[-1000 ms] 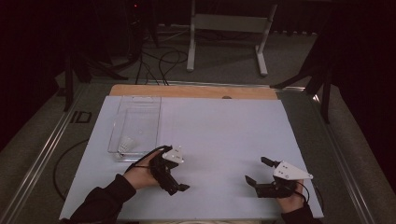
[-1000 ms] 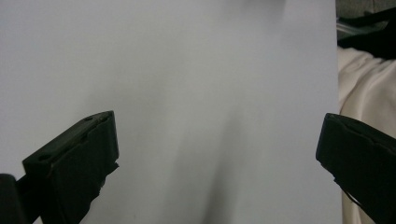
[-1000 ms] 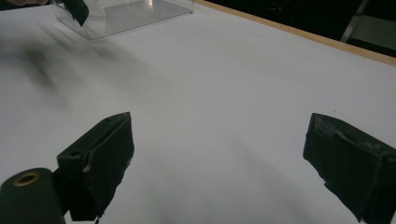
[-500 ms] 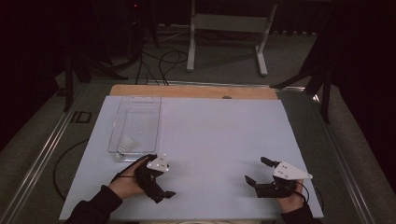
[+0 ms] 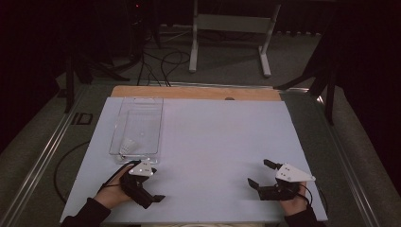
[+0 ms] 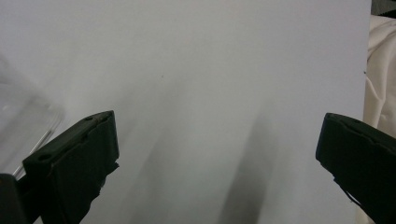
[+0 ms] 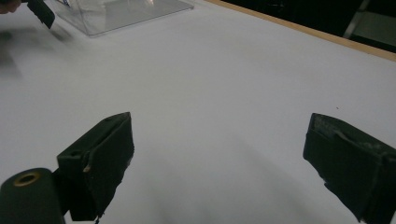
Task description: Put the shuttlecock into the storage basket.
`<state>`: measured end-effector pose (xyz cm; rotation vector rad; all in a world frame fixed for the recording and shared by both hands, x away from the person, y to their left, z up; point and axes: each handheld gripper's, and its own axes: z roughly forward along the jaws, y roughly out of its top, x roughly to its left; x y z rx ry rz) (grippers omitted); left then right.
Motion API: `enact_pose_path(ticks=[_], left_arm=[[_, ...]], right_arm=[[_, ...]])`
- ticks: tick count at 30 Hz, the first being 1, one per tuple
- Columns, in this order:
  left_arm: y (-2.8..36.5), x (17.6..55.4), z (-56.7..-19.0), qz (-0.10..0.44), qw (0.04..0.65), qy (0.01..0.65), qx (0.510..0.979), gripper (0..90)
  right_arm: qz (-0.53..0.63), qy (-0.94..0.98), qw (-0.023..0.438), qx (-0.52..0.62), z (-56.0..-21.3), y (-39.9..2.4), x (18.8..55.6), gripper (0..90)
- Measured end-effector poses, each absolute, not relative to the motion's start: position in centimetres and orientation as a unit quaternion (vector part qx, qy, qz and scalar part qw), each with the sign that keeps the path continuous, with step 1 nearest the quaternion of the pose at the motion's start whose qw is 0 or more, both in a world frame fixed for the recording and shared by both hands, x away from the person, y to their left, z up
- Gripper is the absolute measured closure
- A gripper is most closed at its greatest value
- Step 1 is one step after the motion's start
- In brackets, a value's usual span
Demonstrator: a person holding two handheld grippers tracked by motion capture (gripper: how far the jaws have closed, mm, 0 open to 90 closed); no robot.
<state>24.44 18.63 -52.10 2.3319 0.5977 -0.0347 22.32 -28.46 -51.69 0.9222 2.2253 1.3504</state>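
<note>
A clear plastic tray (image 5: 142,113) lies on the white table sheet (image 5: 213,137) at the left, with a small white object (image 5: 126,145) near its front end. My left gripper (image 5: 151,201) hovers just in front of the tray, near the table's front edge, open with nothing between its jaws. In the left gripper view its jaws (image 6: 217,154) stand wide apart over bare sheet, and the tray's corner (image 6: 21,121) shows at the left. My right gripper (image 5: 260,173) rests at the front right, open and empty (image 7: 219,158), pointing left toward the tray (image 7: 121,11).
A wooden strip (image 5: 194,92) runs along the table's far edge. Beyond it are a white metal stand (image 5: 231,23) and cables on the floor. A cable loops off the table's left side (image 5: 61,161). Cream cloth (image 6: 380,70) shows at the right edge of the left gripper view.
My left gripper has drawn back and to the left toward the table's front edge, turning as it went. The right gripper has stayed where it was.
</note>
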Motion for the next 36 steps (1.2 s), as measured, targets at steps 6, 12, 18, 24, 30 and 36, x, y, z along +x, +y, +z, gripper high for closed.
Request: enact_pose_path(ticks=[6, 12, 18, 24, 30, 36], left_arm=[[19.7, 24.2, -52.9, -0.017, 0.369, 0.259, 0.892, 0.8], [20.0, 23.9, -53.0, -0.003, 0.395, 0.288, 0.872, 0.8], [19.7, 24.2, -53.6, 0.007, 0.399, 0.326, 0.857, 0.8], [19.2, 24.0, -53.8, 0.035, 0.4, 0.335, 0.852, 0.8], [18.8, 23.9, -54.2, 0.05, 0.389, 0.336, 0.856, 0.8], [18.8, 23.9, -54.3, 0.046, 0.386, 0.338, 0.857, 0.8]], right_arm=[[0.481, 0.791, 0.19, 0.327, -51.7, -28.5, 22.3, 8.8], [0.48, 0.792, 0.19, 0.327, -51.7, -28.5, 22.3, 8.7], [0.481, 0.792, 0.189, 0.325, -51.7, -28.6, 22.3, 8.8], [0.482, 0.792, 0.183, 0.326, -51.9, -28.5, 22.4, 8.7], [0.48, 0.794, 0.182, 0.325, -51.9, -28.5, 22.4, 8.8], [0.481, 0.794, 0.182, 0.325, -51.9, -28.5, 22.4, 8.8]])
